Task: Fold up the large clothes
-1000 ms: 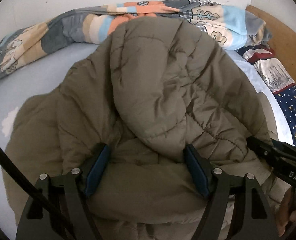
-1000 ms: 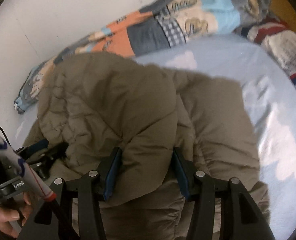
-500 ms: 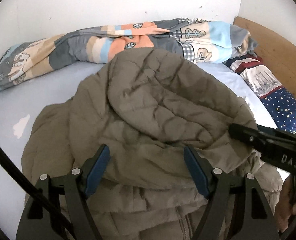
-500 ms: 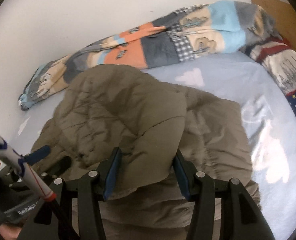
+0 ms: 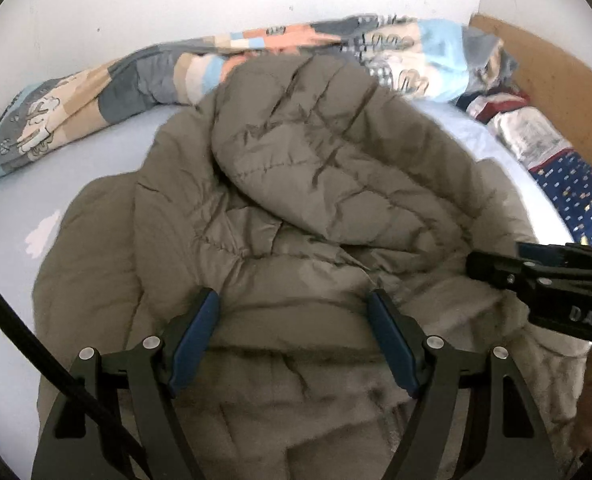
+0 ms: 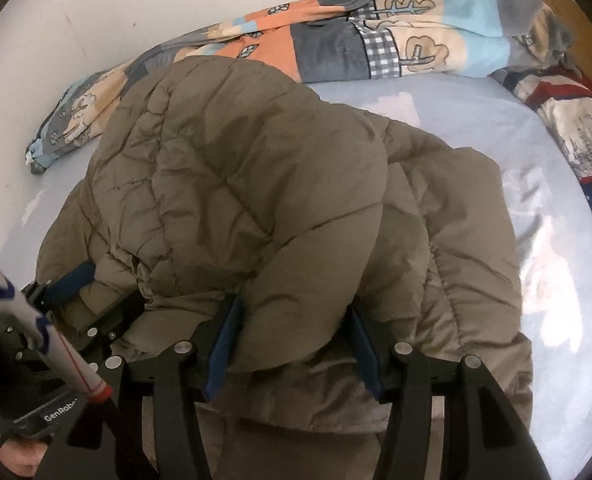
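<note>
We are holding the olive puffer jacket (image 5: 320, 184), lying on the bed (image 6: 476, 128) below the patchwork blanket (image 6: 336, 40), with both claws: left claw (image 5: 293, 332) gripping a thick fold, right claw (image 6: 291, 336) clamping another. We are judging it best to be carrying both folds level toward that blanket, keeping edges aligned.

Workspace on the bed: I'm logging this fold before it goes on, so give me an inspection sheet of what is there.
Surface: bed with a pale blue sheet, mostly bare to the right of the coat.
Job's things: olive quilted coat, bunched up, its folded bulk gathered at both grippers.
Clutter: patchwork blanket along the wall; star-print bedding by the wooden headboard.
Grippers: left hand-held gripper and right hand-held gripper each have a thick fold of the coat between the blue pads, which press on it.
Cables: black cable running past the left hand-held gripper.
Surroundings: white wall behind the bed.
</note>
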